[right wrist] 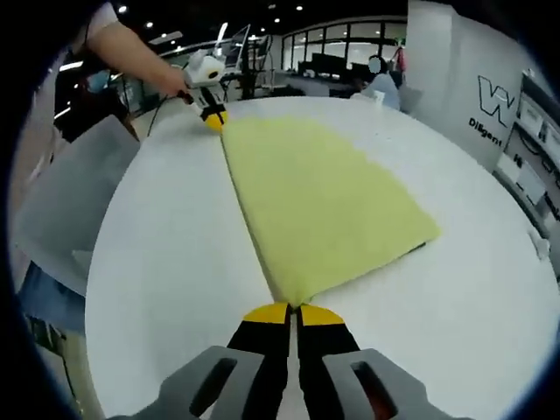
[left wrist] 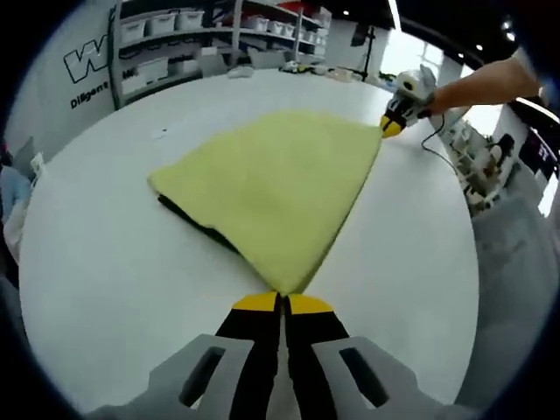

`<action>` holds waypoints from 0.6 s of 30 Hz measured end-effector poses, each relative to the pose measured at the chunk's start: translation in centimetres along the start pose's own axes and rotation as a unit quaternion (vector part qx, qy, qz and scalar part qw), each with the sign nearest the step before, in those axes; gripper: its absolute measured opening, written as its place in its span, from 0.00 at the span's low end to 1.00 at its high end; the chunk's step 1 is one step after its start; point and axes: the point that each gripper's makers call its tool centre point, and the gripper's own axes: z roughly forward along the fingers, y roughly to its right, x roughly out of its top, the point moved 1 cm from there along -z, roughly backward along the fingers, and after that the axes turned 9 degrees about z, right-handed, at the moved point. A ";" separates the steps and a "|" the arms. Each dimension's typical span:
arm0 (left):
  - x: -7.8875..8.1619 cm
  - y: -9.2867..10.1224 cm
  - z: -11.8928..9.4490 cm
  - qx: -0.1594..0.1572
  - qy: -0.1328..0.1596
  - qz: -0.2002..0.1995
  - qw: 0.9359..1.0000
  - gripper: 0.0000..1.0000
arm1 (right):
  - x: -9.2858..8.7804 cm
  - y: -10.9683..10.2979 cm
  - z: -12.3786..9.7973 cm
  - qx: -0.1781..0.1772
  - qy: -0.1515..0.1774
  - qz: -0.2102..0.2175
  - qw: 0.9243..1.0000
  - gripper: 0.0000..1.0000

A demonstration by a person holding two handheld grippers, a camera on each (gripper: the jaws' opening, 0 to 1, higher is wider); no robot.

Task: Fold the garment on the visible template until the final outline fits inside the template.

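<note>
left gripper (left wrist: 282, 302) pinching garment (left wrist: 271, 188) corner | right gripper (right wrist: 292, 311) clamped on opposite corner | keep edge taut, lay it evenly

You have a soft, fuzzy yellow-green cloth garment (left wrist: 276, 188) with a matt, fleecy nap, lying on a smooth white table (left wrist: 105, 254) with a faint sheen. Your left gripper (left wrist: 282, 302) and right gripper (right wrist: 292, 312) show matt grey plastic bodies, black fingers and smooth yellow tips.

One yellow garment (left wrist: 278, 192), one white table (left wrist: 105, 262), two grippers — left (left wrist: 282, 303), right (right wrist: 293, 312)
</note>
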 end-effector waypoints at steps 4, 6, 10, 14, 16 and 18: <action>-0.2 0.2 0.0 -0.002 -0.003 -0.002 1.000 0.00 | -0.5 -0.2 0.0 -0.002 0.001 0.003 1.000 0.00; -0.2 0.4 0.0 -0.003 -0.005 0.000 1.000 0.00 | -0.7 -0.4 0.0 -0.003 0.002 0.008 1.000 0.00; -0.3 0.7 0.0 -0.005 -0.007 0.000 1.000 0.00 | -0.9 -0.5 -0.1 -0.006 0.006 0.016 1.000 0.00; -0.4 1.0 0.0 -0.007 -0.010 0.000 1.000 0.01 | -1.3 -0.8 -0.2 -0.007 0.008 0.021 1.000 0.00; -0.5 1.1 0.0 -0.006 -0.011 -0.002 1.000 0.01 | -1.5 -1.0 -0.3 -0.007 0.008 0.022 1.000 0.00; -0.7 1.3 -0.1 -0.006 -0.012 -0.003 1.000 0.00 | -1.6 -1.1 -0.4 -0.007 0.009 0.022 1.000 0.00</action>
